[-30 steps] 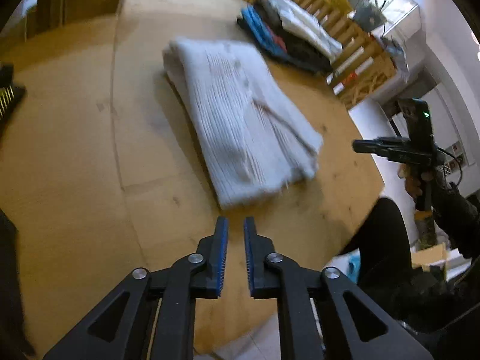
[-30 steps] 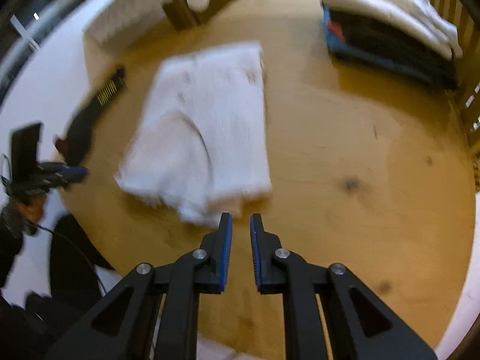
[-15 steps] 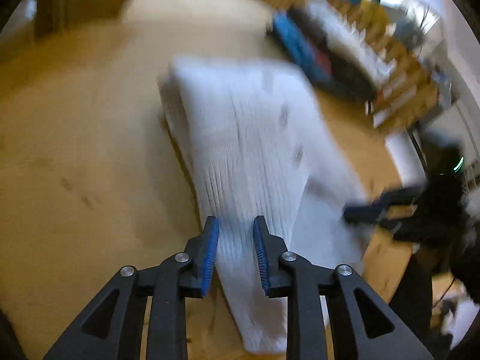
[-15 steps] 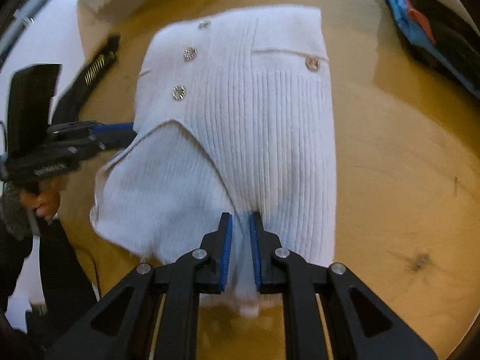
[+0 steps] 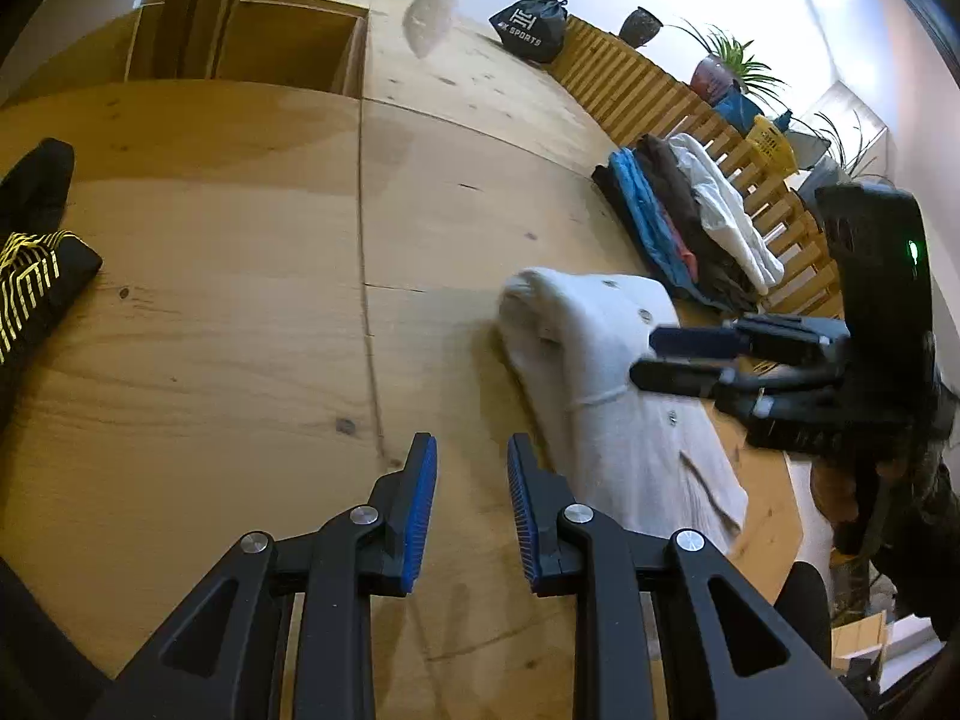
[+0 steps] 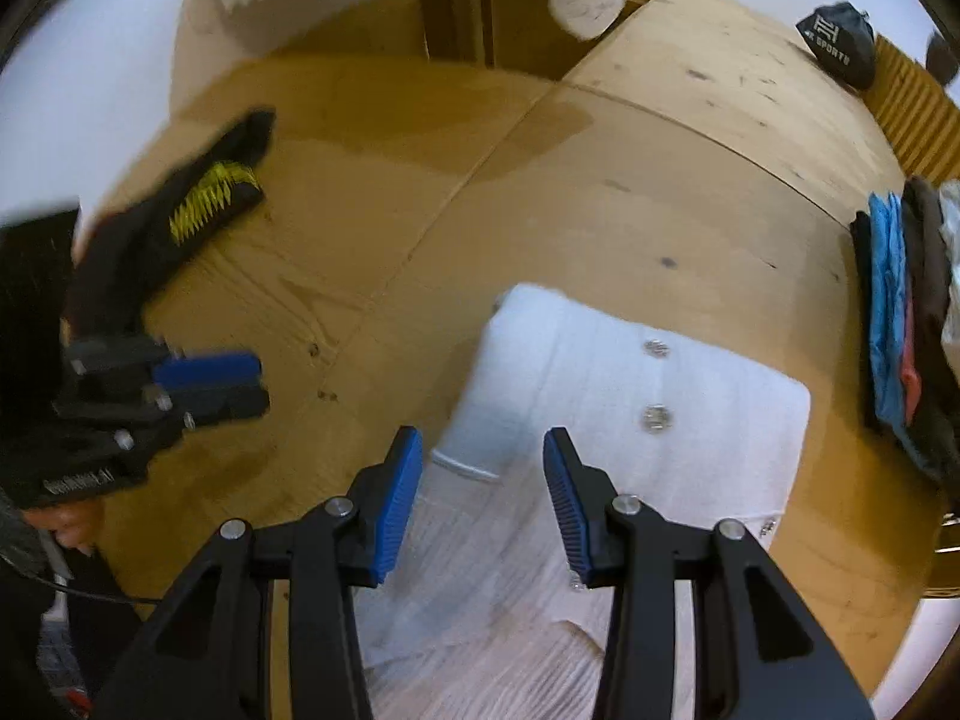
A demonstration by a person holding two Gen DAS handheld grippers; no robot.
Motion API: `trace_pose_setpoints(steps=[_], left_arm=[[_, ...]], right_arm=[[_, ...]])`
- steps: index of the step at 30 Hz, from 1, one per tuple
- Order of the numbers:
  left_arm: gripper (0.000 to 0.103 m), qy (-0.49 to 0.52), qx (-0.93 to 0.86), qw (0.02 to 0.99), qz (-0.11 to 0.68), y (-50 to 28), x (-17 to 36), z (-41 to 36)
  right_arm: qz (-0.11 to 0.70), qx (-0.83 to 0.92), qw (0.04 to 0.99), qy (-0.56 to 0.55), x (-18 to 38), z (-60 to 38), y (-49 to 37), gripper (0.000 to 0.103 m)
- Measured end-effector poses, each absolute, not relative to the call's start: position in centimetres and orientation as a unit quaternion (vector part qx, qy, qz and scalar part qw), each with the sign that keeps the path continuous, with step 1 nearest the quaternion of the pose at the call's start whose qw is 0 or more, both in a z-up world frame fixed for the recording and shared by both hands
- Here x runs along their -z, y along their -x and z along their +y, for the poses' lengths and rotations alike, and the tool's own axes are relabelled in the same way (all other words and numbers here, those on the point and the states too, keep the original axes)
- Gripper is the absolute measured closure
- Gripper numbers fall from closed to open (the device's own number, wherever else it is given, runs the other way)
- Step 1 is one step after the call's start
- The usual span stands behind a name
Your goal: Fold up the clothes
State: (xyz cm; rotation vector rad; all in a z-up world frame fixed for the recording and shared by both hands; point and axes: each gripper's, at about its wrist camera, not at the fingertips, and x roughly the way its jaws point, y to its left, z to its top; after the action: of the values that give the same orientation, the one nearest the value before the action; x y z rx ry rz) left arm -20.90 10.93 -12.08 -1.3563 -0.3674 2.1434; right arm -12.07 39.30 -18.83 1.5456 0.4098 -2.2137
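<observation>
1. While the white cardigan [image 6: 606, 420] lies folded on the wooden table [image 5: 240, 300], the right gripper [image 6: 483, 480] hangs over its near part with its blue pads [image 6: 393, 498] wide apart and nothing between them.
2. The left gripper [image 5: 471, 504] is open too, with a smaller gap, and it holds nothing. It sits over bare wood just left of the cardigan.
3. The cardigan lies near the right side of the table, buttons facing up, with a thick rolled edge on its far left side. It looks like a neat packet, so I think this fold is almost done.
4. Far to the right, a pile of folded clothes [image 5: 684, 228] leans by a wooden slat rail [image 5: 660, 96]. The cardigan may go there next, which could be why it lies close by.
5. On the left, a black piece with yellow stripes [image 5: 36, 276] lies unfolded, likely waiting its turn.
6. A dark sports bag [image 5: 531, 30] sits at the far end, out of the way.
</observation>
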Motion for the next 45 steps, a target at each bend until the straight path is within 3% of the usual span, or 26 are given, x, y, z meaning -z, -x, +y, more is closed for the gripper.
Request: trace_pose_setpoints(steps=[8,10,11,17,26,27,29,31,35,40,45], left_arm=[[0.081,0.509,-0.779,0.339,-0.14,26.0,14.0,12.2],[0.081,0.51,-0.777,0.347,-0.131,26.8,14.3,12.8],[0.081,0.509,-0.775,0.353,-0.127,27.2,14.4,13.1],[0.081,0.505,-0.771,0.383,-0.066,28.9,14.7,15.9],[0.081,0.476,-0.762,0.439,0.02,29.1,14.4,20.5],[0.082,0.48,-0.759,0.44,0.014,29.3,14.6,20.5],[0.092,0.493,-0.75,0.441,-0.017,30.2,15.2,20.1],[0.093,0.506,-0.74,0.441,-0.048,31.0,15.7,19.8],[0.093,0.53,-0.716,0.44,-0.11,32.6,16.9,19.1],[0.085,0.565,-0.686,0.415,-0.194,34.5,18.9,18.1],[0.082,0.562,-0.717,0.392,-0.127,33.5,16.8,17.5]], right_arm=[[0.249,0.775,0.141,-0.563,21.7,36.9,12.2,0.062],[0.231,0.765,0.154,-0.581,22.1,37.6,12.8,0.091],[0.216,0.759,0.162,-0.592,22.2,38.1,13.2,0.093],[0.084,0.75,0.212,-0.62,19.8,43.0,14.7,0.094],[0.015,0.75,0.237,-0.618,18.1,46.5,15.1,0.094],[0.011,0.75,0.238,-0.618,18.2,46.8,15.1,0.094],[0.01,0.75,0.241,-0.615,18.0,47.1,14.8,0.094],[0.006,0.751,0.244,-0.614,17.9,47.7,14.7,0.094],[0.017,0.743,0.245,-0.623,18.9,47.8,15.4,0.094],[0.027,0.728,0.24,-0.642,21.8,47.0,16.4,0.094],[-0.039,0.724,0.284,-0.627,19.4,48.4,16.7,0.087]])
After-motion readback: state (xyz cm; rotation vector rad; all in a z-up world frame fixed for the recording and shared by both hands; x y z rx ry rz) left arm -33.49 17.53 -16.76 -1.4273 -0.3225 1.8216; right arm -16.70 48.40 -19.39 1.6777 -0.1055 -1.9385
